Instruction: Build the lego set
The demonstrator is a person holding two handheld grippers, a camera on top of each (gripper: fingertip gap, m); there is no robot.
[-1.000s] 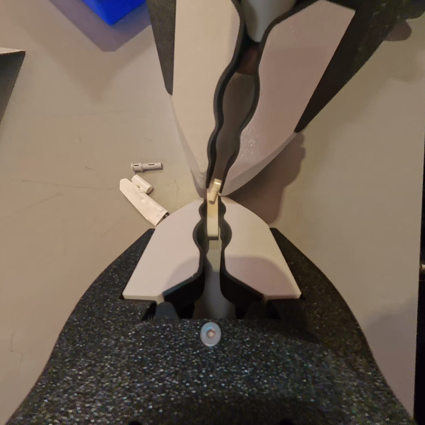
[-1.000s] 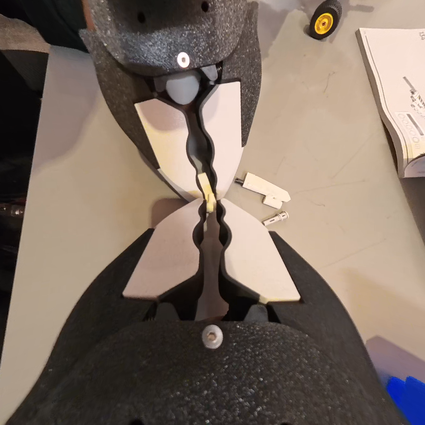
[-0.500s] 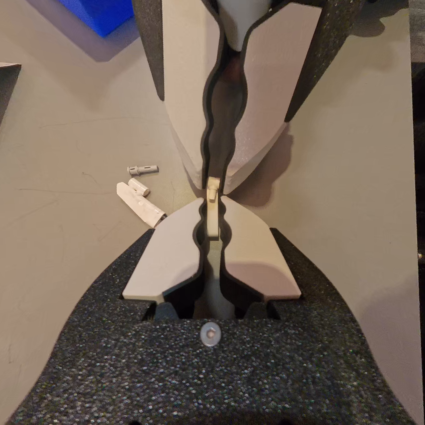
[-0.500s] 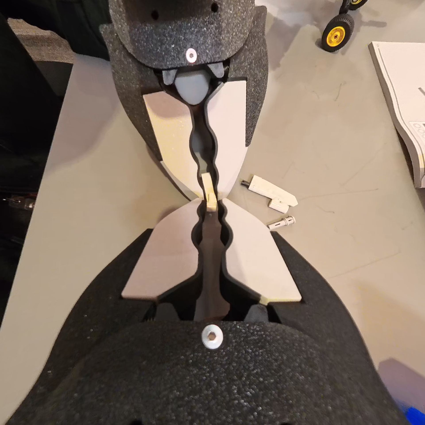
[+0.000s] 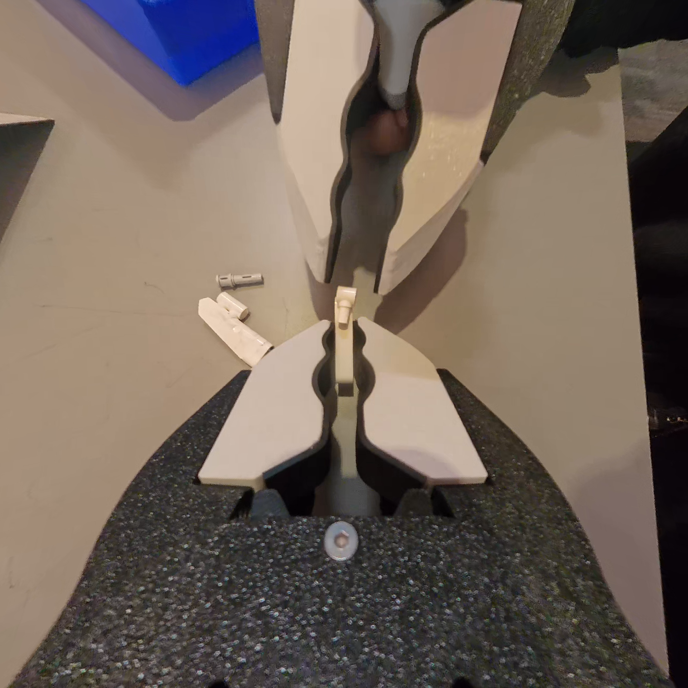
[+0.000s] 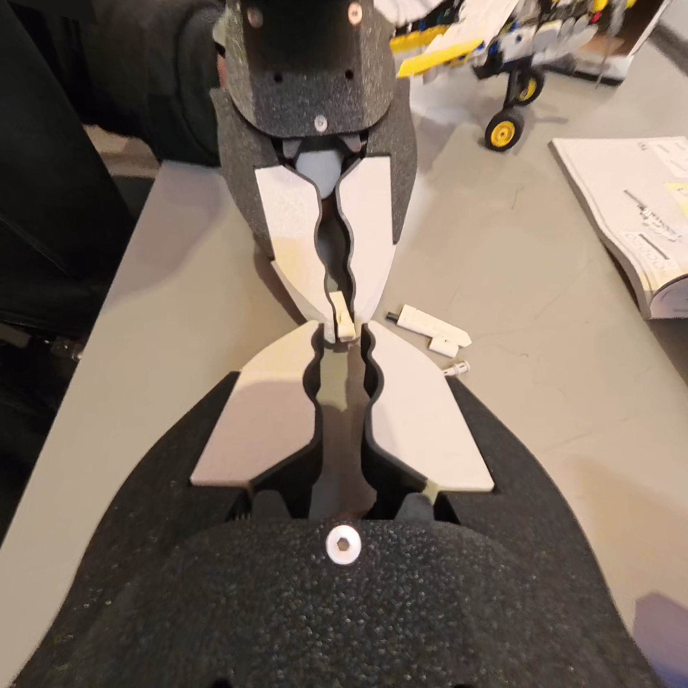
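My left gripper (image 5: 343, 327) pinched the cream beam (image 5: 344, 357); my right gripper (image 6: 340, 335) (facing it) hung open. The peg (image 5: 344, 309) could have popped off if bumped.

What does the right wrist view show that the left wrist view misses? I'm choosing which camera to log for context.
Only the right wrist view: a yellow-wheeled model and an open booklet at the far right.
Only the left wrist view: a blue bin at the top left.
Both: the left gripper closed on a cream beam with a peg, the right gripper open, facing it, and a white part beside a grey pin on the table.
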